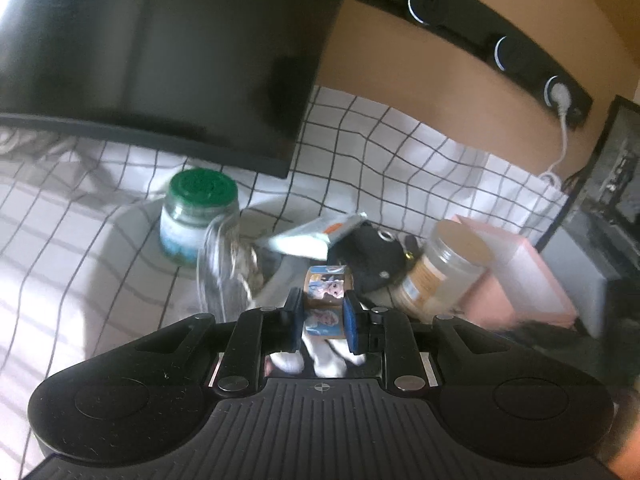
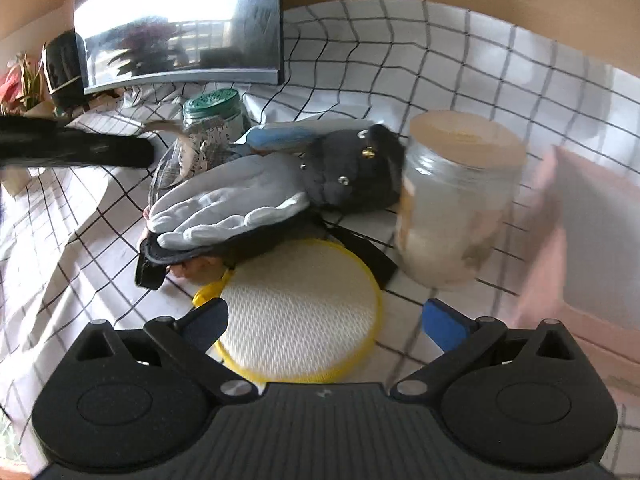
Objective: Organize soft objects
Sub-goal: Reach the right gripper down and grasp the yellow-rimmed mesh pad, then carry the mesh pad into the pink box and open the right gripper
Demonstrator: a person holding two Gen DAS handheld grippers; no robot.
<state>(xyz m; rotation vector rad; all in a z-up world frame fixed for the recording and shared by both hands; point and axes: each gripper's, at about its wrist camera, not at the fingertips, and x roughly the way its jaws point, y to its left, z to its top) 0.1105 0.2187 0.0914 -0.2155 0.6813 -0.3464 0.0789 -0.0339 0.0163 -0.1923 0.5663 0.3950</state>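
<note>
The left gripper (image 1: 322, 316) has its blue-padded jaws closed on a small cardboard roll printed with cartoon figures (image 1: 326, 300), held upright between the pads. The right gripper (image 2: 326, 326) stands wide open with nothing between its jaws, hovering over a round cream woven pad with a yellow rim (image 2: 298, 308) that lies flat on the tabletop (image 2: 420, 64), which is covered in a white cloth with a black grid.

Just beyond the pad a white fabric glove (image 2: 224, 204) lies on top of a dark flat pouch with black straps (image 2: 192, 250). Touching the glove's far right end is a black soft cap with metal studs (image 2: 356, 172). To the right of the cap stands a clear plastic jar with a tan lid (image 2: 456, 200); its contents look pale, but blur hides what they are. Right of it sits a pink box (image 2: 580, 240).

Farther back, left of the cap, a glass jar with a green lid (image 2: 214, 114) stands upright, holding something whitish. A clear glass (image 1: 228, 264) stands near it, contents unclear. A tube with an orange mark (image 1: 320, 234) leans across behind the cap. A dark monitor (image 1: 160, 52) rises at the far edge.
</note>
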